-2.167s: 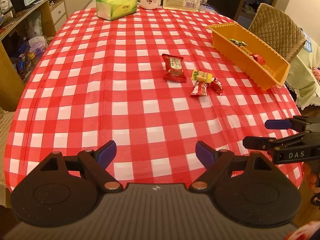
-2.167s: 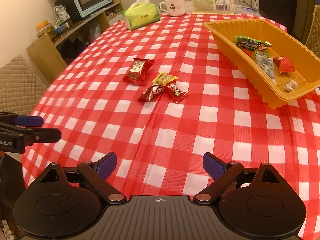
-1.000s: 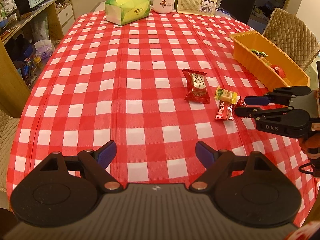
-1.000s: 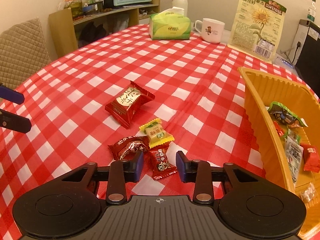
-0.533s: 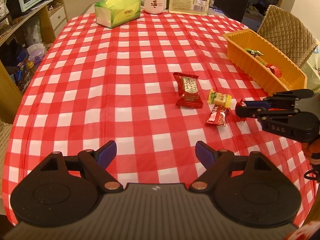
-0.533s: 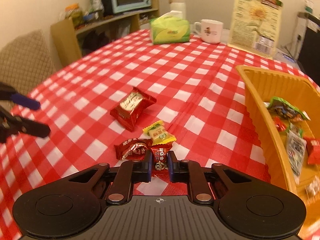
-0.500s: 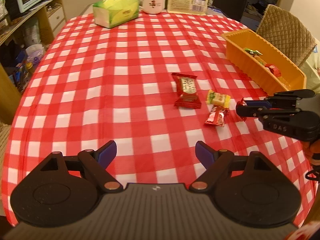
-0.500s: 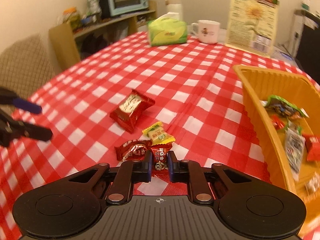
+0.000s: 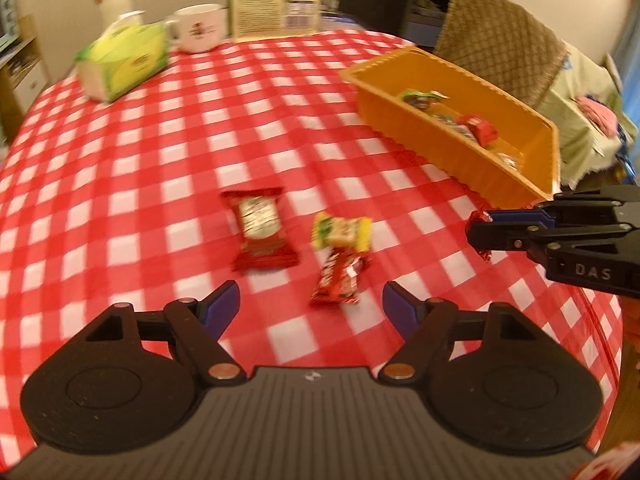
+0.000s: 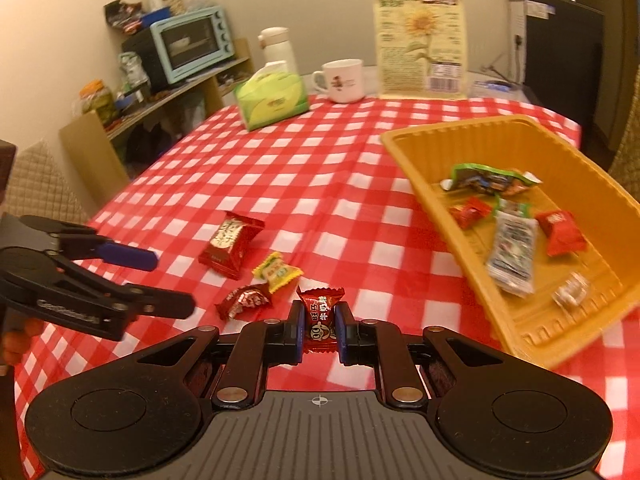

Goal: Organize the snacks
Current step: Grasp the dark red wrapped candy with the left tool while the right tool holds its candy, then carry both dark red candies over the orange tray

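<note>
Right wrist view: right claw [image 10: 318, 330] pinches red candy [image 10: 320, 314], lifted off the counter [image 10: 280, 168] beside the orange tray [image 10: 516, 132].
Left claw [image 9: 311, 306]: closing, nothing between.
Risk: thin wrapper grip may slip short of the tray.

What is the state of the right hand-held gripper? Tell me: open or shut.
Shut: the right hand-held gripper clamps a red candy between its pads, lifted off the tablecloth.

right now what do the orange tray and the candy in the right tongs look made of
orange tray: looks like thin moulded plastic, semi-glossy, going by its ribbed walls and wavy rim.
Red candy pinched in the right tongs: shiny printed film wrapper, probably plastic or foil, with crimped zigzag ends.
</note>
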A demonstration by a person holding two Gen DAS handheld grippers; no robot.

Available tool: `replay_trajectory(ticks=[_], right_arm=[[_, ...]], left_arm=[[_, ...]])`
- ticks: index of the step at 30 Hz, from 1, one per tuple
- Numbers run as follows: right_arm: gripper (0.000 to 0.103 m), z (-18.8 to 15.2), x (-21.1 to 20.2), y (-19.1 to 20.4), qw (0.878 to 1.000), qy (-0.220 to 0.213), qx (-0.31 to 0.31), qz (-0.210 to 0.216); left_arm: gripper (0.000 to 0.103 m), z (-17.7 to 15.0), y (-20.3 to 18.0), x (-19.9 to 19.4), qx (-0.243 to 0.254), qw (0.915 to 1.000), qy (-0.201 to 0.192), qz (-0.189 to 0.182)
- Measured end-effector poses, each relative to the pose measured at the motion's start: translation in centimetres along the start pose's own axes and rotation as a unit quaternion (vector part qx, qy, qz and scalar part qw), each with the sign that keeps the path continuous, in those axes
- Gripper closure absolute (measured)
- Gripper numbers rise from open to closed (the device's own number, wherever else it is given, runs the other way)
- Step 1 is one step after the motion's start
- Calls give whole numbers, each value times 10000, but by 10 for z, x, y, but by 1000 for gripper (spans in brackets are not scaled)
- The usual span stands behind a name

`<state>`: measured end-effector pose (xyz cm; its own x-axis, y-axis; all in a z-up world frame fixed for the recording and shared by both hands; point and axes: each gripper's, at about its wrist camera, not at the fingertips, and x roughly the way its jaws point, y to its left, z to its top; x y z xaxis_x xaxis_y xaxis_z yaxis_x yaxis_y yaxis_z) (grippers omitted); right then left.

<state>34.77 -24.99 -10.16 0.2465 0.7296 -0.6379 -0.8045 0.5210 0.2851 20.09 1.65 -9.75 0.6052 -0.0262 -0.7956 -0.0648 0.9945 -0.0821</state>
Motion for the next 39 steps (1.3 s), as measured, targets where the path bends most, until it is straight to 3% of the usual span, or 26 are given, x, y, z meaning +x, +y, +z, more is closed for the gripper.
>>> replay_trajectory(ticks=[8,24,39], right_arm=[[87,-9,-25,-11,9992,-131,311,-215],[87,-22,-50,-27,9968,-192,603,-491],[87,-23,-58,-30,9964,-211,661,-483]], left_arm=[[47,15,-13,32,357,9990,195,-171],[80,21,-24,60,598,9967,535,-106],[81,13,-24,28,426,9981,406,-198]])
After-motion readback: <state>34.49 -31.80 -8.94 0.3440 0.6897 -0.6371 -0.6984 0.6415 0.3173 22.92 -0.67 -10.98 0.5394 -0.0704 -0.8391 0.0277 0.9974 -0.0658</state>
